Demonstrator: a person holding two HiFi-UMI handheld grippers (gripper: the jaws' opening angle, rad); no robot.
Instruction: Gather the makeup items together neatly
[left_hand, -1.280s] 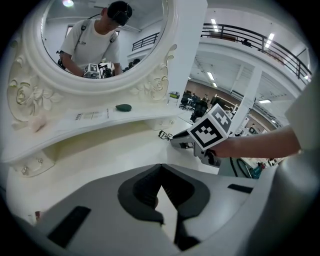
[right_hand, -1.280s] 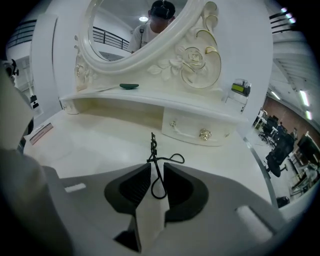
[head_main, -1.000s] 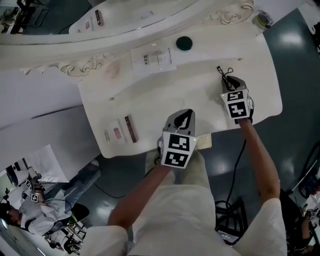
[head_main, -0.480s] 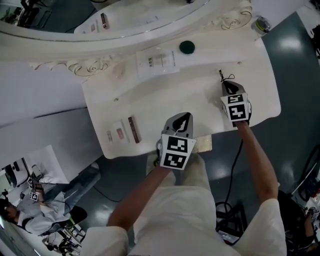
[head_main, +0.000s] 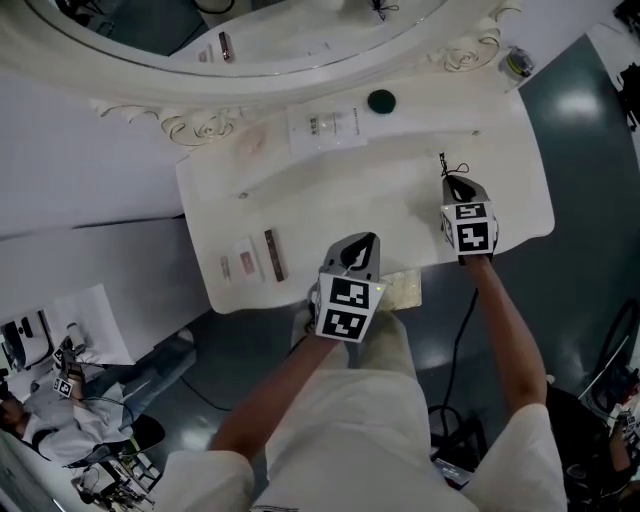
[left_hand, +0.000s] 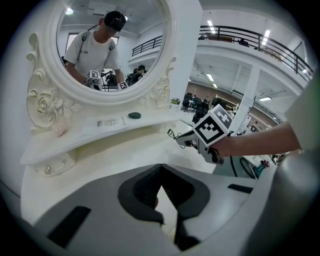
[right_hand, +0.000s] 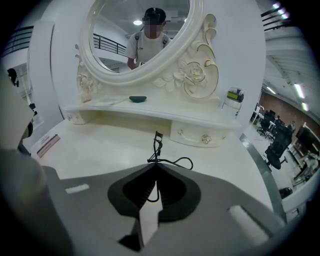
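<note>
A black eyelash curler (right_hand: 156, 145) lies on the white dressing table (head_main: 400, 200), and my right gripper (right_hand: 156, 169) is shut on its looped handles. From above, the curler (head_main: 446, 164) sticks out past the right gripper (head_main: 450, 181) near the table's right side. My left gripper (head_main: 363, 243) hovers over the front edge, shut with nothing in it (left_hand: 161, 169). On the shelf under the mirror lie a green compact (head_main: 381, 100), a white card (head_main: 330, 125) and a pink item (head_main: 250, 142). A brown lipstick (head_main: 276, 254) and small palettes (head_main: 245, 261) lie at the front left.
An ornate oval mirror (head_main: 300, 30) backs the table. At the table's far right end stands a small bottle (right_hand: 231, 100). Small drawers with knobs (right_hand: 204, 138) sit under the shelf. Beyond the table's front edge is dark floor, with a cable running over it.
The head view has drifted, so the table sits a little higher in the picture. Both grippers keep about the same places on the table.
</note>
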